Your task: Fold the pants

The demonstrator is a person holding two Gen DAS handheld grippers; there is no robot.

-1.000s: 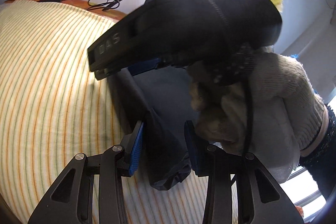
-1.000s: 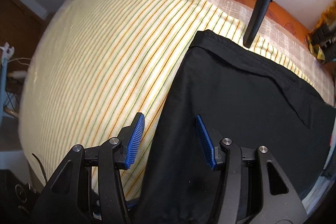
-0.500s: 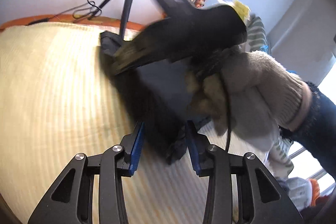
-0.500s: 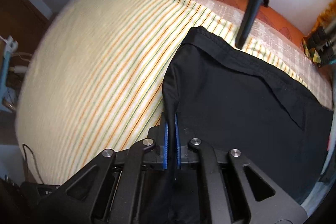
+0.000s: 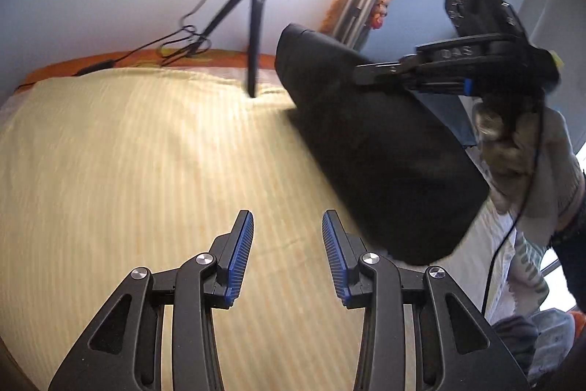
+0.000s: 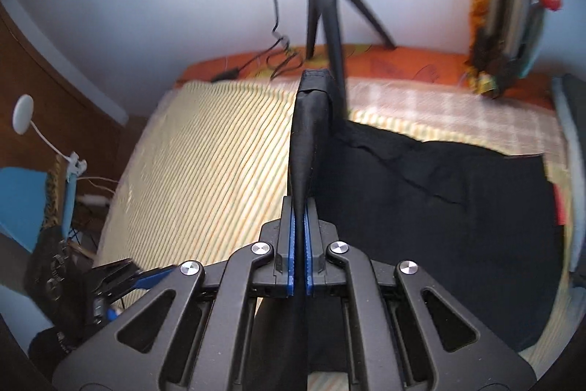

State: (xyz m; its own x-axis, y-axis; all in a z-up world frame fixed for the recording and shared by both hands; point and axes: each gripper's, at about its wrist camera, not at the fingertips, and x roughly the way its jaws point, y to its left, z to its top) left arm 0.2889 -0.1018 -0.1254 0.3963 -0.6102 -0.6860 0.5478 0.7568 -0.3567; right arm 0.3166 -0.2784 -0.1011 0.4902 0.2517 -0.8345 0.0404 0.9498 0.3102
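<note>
The black pants (image 6: 457,207) lie on the yellow striped bed sheet (image 6: 219,163). My right gripper (image 6: 299,207) is shut on an edge of the pants and lifts a flap of them (image 6: 311,120) off the bed. In the left wrist view the lifted pants (image 5: 384,149) hang from the right gripper (image 5: 395,74), held by a gloved hand (image 5: 531,156). My left gripper (image 5: 287,226) is open and empty above the bare sheet (image 5: 146,171), left of the pants.
A black tripod (image 5: 252,24) with a bright ring light stands at the far edge of the bed, with a cable (image 5: 183,39) beside it. An orange mattress edge (image 6: 403,65) runs along the wall. Clutter sits at the left bedside (image 6: 66,193).
My left gripper has let go of the pants and drawn back over the bare sheet. My right gripper closed on the pants edge and raised it off the bed.
</note>
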